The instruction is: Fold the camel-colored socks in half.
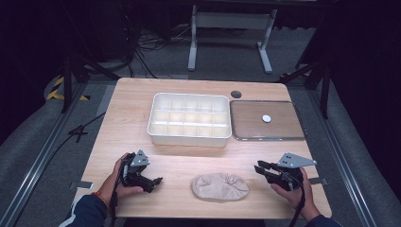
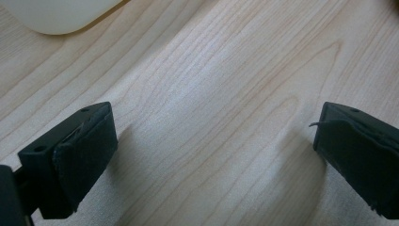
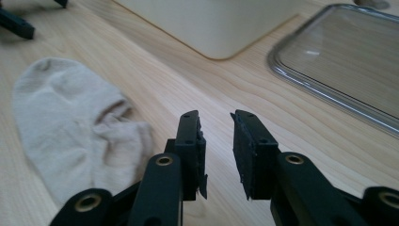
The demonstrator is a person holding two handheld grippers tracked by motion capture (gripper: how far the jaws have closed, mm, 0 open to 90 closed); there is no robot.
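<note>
A beige sock (image 1: pixel 220 186) lies crumpled near the table's front edge, between the two grippers; it also lies to the left of the jaws in the right gripper view (image 3: pixel 70 127). My left gripper (image 1: pixel 153 178) rests low to the sock's left, pointing toward it. Its jaws stand wide open over bare wood (image 2: pixel 214 127). My right gripper (image 1: pixel 259 166) sits to the sock's right. Its jaws (image 3: pixel 215 117) are a narrow gap apart with nothing between them, clear of the sock.
A white compartment box (image 1: pixel 189 135) stands mid-table, its corner in the gripper views (image 2: pixel 61 16) (image 3: pixel 221 28). A clear shallow tray (image 1: pixel 293 135) to its right holds a small white disc (image 1: pixel 266 118). A dark round hole (image 1: pixel 236 94) lies behind it.
</note>
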